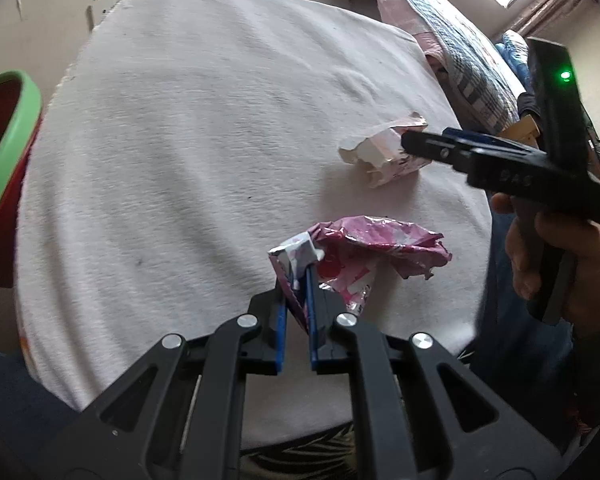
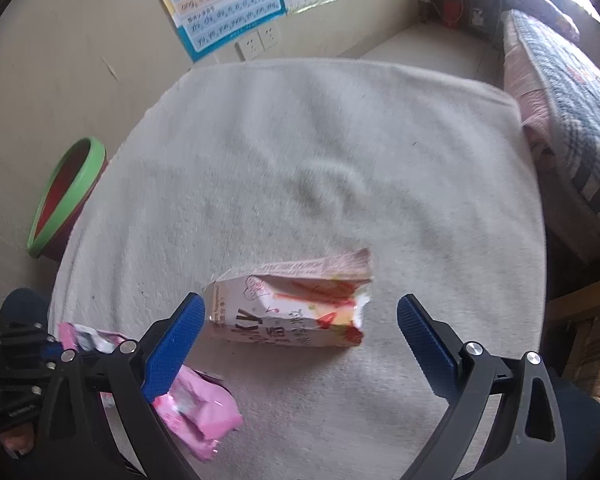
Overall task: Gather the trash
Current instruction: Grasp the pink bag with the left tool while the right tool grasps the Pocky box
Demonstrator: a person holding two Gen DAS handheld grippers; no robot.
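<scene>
My left gripper [image 1: 298, 270] is shut on a crumpled pink wrapper [image 1: 380, 246], which lies on the white cloth-covered table [image 1: 200, 120]. The wrapper also shows in the right wrist view [image 2: 198, 412], with the left gripper [image 2: 52, 350] at its left end. A torn pink-and-white carton [image 2: 288, 306] lies flat on the cloth, between the wide-open blue fingers of my right gripper [image 2: 300, 316]. In the left wrist view the carton [image 1: 380, 152] sits beyond the wrapper, with the right gripper [image 1: 410, 138] over its right end.
A red bin with a green rim [image 2: 66, 196] stands on the floor left of the table; it also shows in the left wrist view [image 1: 4, 136]. A bed with patterned quilts [image 2: 572, 120] runs along the right. Posters and wall sockets [image 2: 258, 42] are behind.
</scene>
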